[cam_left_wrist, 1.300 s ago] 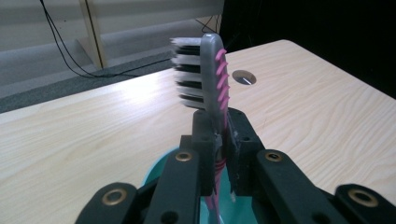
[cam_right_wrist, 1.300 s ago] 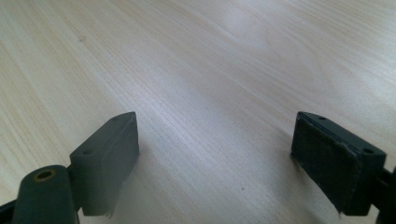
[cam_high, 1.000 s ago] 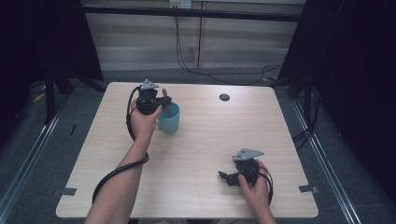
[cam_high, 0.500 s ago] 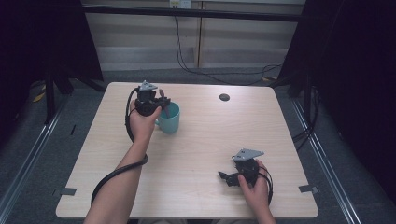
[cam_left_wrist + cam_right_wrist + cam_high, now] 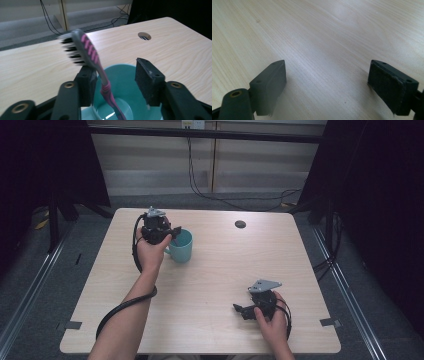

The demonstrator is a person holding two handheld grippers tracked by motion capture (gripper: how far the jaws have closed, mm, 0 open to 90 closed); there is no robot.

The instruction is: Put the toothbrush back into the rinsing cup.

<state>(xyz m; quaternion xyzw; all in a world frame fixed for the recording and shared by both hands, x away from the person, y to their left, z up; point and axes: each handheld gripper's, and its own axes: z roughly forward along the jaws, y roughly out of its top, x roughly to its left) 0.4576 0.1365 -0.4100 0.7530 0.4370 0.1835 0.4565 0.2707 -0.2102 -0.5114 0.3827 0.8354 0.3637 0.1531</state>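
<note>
High view: at the left of the pale wooden worktop [image 5: 215, 270], the left claw [image 5: 172, 234] sits in the person's left hand [image 5: 150, 252], right at the rim of a teal mug [image 5: 181, 246] that stands upright on the left half, toward the far edge. A black cable [image 5: 122, 307] trails from it along the forearm. Farther right, near the far edge, a small round hole [image 5: 240, 224] is cut in the worktop. At the near right, the right claw [image 5: 239, 309] lies low over bare wood in the right hand [image 5: 272, 320], well apart from the mug, a grey three-cornered plate [image 5: 265, 284] on top.

The left gripper view adds what is too small from above: a pink-and-grey toothbrush [image 5: 96, 67] stands in the mug [image 5: 125, 100], handle down, bristled head up and leaning left. The left claw's [image 5: 117, 75] jaws have just been opening; they stand about half apart, the brush handle beside the left pad, the right pad clear of it, so nothing is clamped.

The right gripper view shows the right claw [image 5: 327, 80] wide open over plain wood grain [image 5: 324, 37], holding nothing.

No brand, label or writing can be read anywhere.
</note>
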